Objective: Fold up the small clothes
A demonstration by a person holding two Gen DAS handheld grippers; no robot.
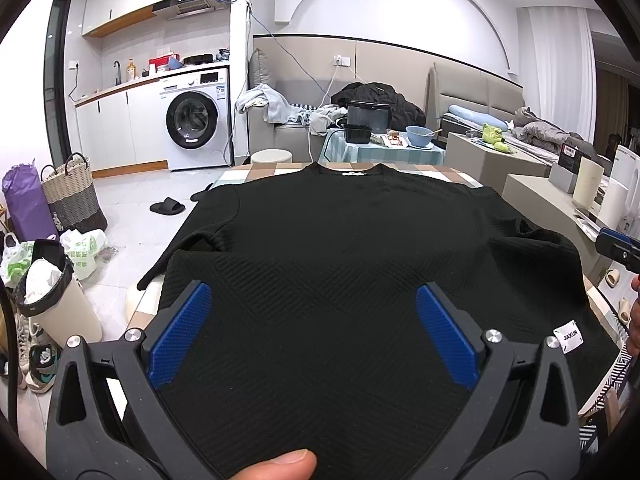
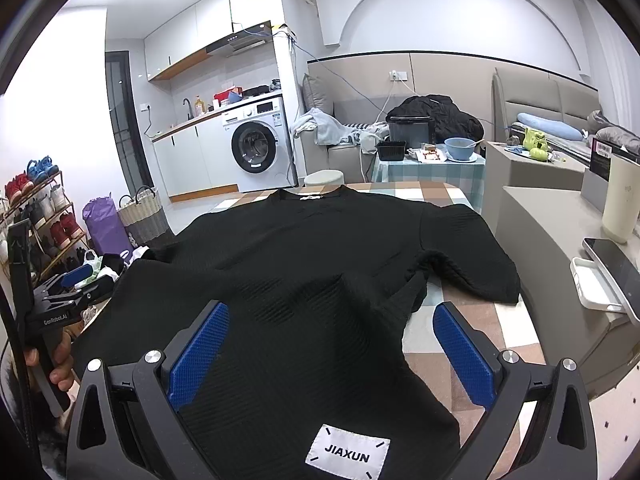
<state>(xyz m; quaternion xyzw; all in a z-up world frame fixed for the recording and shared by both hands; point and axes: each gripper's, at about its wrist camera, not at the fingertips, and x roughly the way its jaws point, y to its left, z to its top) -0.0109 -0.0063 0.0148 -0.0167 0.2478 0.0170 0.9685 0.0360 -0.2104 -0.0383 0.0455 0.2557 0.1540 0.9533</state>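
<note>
While both claws hang wide open over the hem, nothing is gripped yet — notes run left to right.

Left gripper (image 1: 312,340): jaws spread wide, blue pads (image 1: 180,340) either side of the fabric near the hem, nothing between them pinched. Prob. poised to take a hem corner on its side.

Thumb (image 1: 280,465): one, person's, at the bottom edge of the left wrist view, on the tool not the cloth.

Black tee (image 1: 340,248): one, ribbed knit, short sleeves. Lies spread on the checked tablecloth (image 2: 440,196), neck label at the far end, hem nearest the claws. Laid out flat so a fold can start, I'd say — but the right side is rucked up near the armpit and wants smoothing first.

Sleeves: two. Left one hangs partly off the table edge; right sleeve (image 2: 480,272) lies on the cloth.

JIAXUN tag (image 2: 347,457): one, white, sewn at the hem, right-hand corner, close under the right claw.

Right gripper (image 2: 332,352): also fully open, holding nothing; left pad over the tee, right pad over bare tablecloth. It straddles the side seam, which fits a grab at that hem corner.

Phone (image 2: 616,268): one, on the side ledge w/ a white tray, well apart from the tee.

Progress: no fold made so far, judging by the lie.
</note>
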